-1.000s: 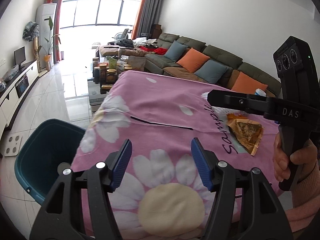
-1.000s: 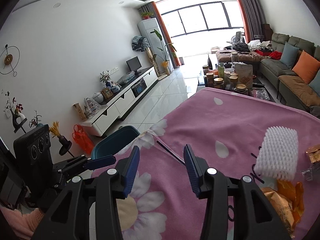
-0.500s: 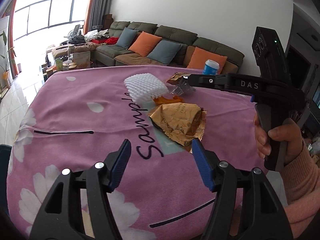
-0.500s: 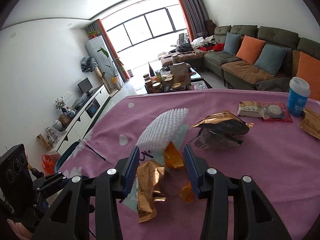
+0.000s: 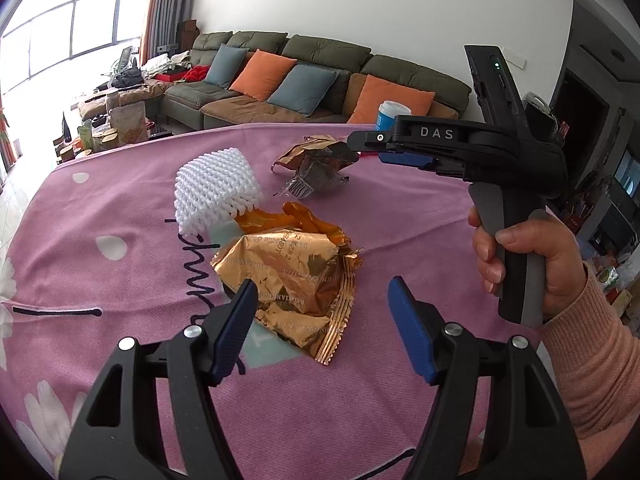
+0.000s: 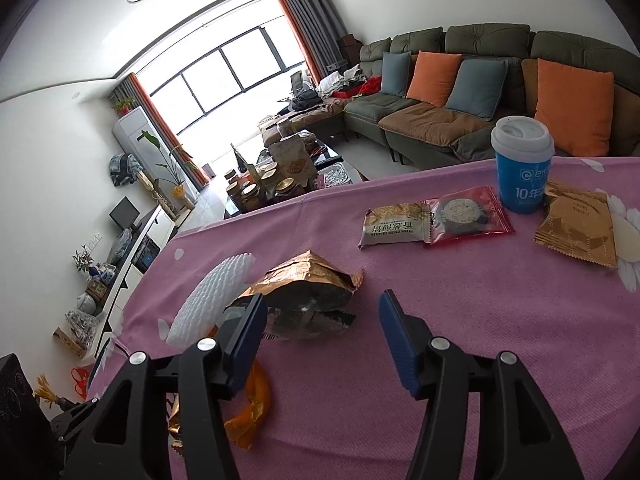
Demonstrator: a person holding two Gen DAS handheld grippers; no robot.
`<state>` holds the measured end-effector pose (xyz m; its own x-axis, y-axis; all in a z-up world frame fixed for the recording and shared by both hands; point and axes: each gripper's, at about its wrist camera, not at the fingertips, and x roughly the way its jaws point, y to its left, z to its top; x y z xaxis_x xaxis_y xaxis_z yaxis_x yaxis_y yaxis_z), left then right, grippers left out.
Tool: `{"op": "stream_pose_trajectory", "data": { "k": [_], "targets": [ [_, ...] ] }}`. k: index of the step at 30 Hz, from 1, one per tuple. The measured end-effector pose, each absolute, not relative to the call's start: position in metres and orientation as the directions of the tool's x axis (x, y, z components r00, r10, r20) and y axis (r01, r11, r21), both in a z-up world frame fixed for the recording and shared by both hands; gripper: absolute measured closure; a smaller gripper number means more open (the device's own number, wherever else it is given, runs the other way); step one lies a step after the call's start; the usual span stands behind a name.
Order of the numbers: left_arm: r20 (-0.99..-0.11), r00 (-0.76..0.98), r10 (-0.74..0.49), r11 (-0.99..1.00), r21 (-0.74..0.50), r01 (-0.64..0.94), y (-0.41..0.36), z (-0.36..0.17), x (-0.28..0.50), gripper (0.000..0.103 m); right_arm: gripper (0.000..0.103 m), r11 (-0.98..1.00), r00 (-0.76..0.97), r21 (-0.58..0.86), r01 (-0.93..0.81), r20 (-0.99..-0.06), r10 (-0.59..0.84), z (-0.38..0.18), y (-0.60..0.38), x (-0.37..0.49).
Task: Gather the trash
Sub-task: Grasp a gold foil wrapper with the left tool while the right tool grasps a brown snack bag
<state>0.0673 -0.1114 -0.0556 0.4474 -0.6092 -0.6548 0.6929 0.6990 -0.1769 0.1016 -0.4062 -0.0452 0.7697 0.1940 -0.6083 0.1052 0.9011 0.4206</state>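
Nothing is in either of my tongs yet, so I judge the collecting is at its pick-up stage with all the trash still lying on the pink cloth (image 5: 120,264). My left gripper (image 5: 320,320) stands spread and empty, its jaws hanging just above the near edge of the crumpled gold wrapper (image 5: 296,276), not touching it as far as I can tell. My right gripper (image 6: 320,332) has just been opening; its jaws stand apart with nothing pinched, and the torn foil bag (image 6: 308,296) lies just ahead of them, nearer the left jaw.

Taking the gold wrapper as my landmark: the orange peel (image 5: 296,220) lies touching its far side, the white foam net (image 5: 216,188) is just beyond that to the left, and the torn foil bag is farther back, under the tip of my right gripper. Well beyond the wrapper, toward the sofa (image 6: 480,92), lie two sealed snack packets (image 6: 432,220), a blue cup with a white lid (image 6: 522,164) and a flat brown packet (image 6: 576,228).

Whether those sealed packets and the cup count as trash I cannot tell. No bin shows in either view. Crowding is the main nuisance, I think: peel, net and wrapper overlap, so one pinch may drag a neighbour, and my two tongs work close together.
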Motion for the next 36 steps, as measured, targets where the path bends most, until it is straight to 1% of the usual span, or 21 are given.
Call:
{"op": "stream_pose_trajectory", "data": {
  "k": [6,7,8,9,10,12,14,15,17,18,20,21,23,28,29,30,31,32,36],
  "targets": [
    [-0.675,0.423,-0.605,0.704,-0.205,0.680,-0.115,-0.062,0.079,0.049,0.047,0.860,0.758,0.495,0.123,-0.606,0.240,-0.054,-0.419,0.120],
    [-0.676,0.417,-0.608,0.703,-0.214,0.678,-0.114,-0.062,0.080,0.055,0.047,0.852,0.755,0.507,0.130,-0.607,0.246,-0.055,-0.421,0.123],
    [-0.678,0.409,-0.610,0.702,-0.223,0.677,-0.113,-0.064,0.082,0.062,0.047,0.845,0.752,0.520,0.130,-0.607,0.258,-0.056,-0.422,0.126],
    [-0.680,0.401,-0.614,0.700,-0.233,0.675,-0.112,-0.065,0.083,0.066,0.047,0.838,0.747,0.530,0.131,-0.608,0.268,-0.058,-0.423,0.128],
    [-0.682,0.392,-0.617,0.697,-0.243,0.675,-0.112,-0.066,0.085,0.073,0.047,0.831,0.742,0.540,0.133,-0.610,0.278,-0.059,-0.423,0.131],
    [-0.685,0.383,-0.620,0.696,-0.256,0.670,-0.109,-0.068,0.087,0.080,0.047,0.816,0.733,0.562,0.133,-0.610,0.301,-0.063,-0.423,0.133],
    [-0.687,0.371,-0.625,0.693,-0.269,0.668,-0.107,-0.070,0.087,0.089,0.048,0.803,0.728,0.583,0.126,-0.604,0.324,-0.066,-0.422,0.134],
    [-0.686,0.366,-0.628,0.691,-0.276,0.668,-0.106,-0.070,0.087,0.091,0.050,0.796,0.725,0.593,0.121,-0.600,0.337,-0.067,-0.421,0.133],
    [-0.683,0.368,-0.631,0.691,-0.280,0.666,-0.103,-0.071,0.087,0.096,0.063,0.791,0.722,0.602,0.114,-0.597,0.350,-0.069,-0.419,0.132],
    [-0.680,0.369,-0.633,0.691,-0.282,0.666,-0.102,-0.071,0.087,0.098,0.067,0.789,0.719,0.604,0.108,-0.596,0.357,-0.070,-0.419,0.132],
    [-0.675,0.370,-0.638,0.690,-0.288,0.664,-0.098,-0.070,0.087,0.101,0.084,0.779,0.717,0.619,0.106,-0.590,0.372,-0.071,-0.420,0.132],
    [-0.673,0.372,-0.640,0.690,-0.289,0.664,-0.097,-0.070,0.086,0.102,0.088,0.776,0.717,0.622,0.104,-0.588,0.375,-0.072,-0.419,0.130],
    [-0.669,0.377,-0.640,0.691,-0.288,0.663,-0.096,-0.069,0.085,0.102,0.091,0.779,0.722,0.618,0.105,-0.587,0.367,-0.072,-0.419,0.128],
    [-0.661,0.385,-0.644,0.685,-0.275,0.674,-0.094,-0.066,0.080,0.101,0.094,0.790,0.742,0.607,0.090,-0.570,0.353,-0.068,-0.416,0.121],
    [-0.660,0.392,-0.641,0.687,-0.265,0.676,-0.094,-0.065,0.078,0.092,0.095,0.794,0.747,0.601,0.088,-0.567,0.347,-0.066,-0.416,0.119],
    [-0.659,0.396,-0.639,0.687,-0.258,0.680,-0.095,-0.064,0.076,0.086,0.095,0.797,0.752,0.598,0.085,-0.563,0.342,-0.065,-0.415,0.117],
    [-0.657,0.402,-0.637,0.688,-0.250,0.681,-0.095,-0.064,0.075,0.070,0.095,0.799,0.757,0.596,0.081,-0.558,0.340,-0.063,-0.414,0.114],
    [-0.655,0.408,-0.636,0.689,-0.244,0.683,-0.096,-0.063,0.074,0.060,0.095,0.801,0.762,0.593,0.077,-0.553,0.336,-0.061,-0.415,0.111],
    [-0.656,0.413,-0.632,0.686,-0.227,0.691,-0.102,-0.061,0.071,0.058,0.095,0.809,0.783,0.584,0.065,-0.532,0.322,-0.054,-0.417,0.104]
  ]
}}
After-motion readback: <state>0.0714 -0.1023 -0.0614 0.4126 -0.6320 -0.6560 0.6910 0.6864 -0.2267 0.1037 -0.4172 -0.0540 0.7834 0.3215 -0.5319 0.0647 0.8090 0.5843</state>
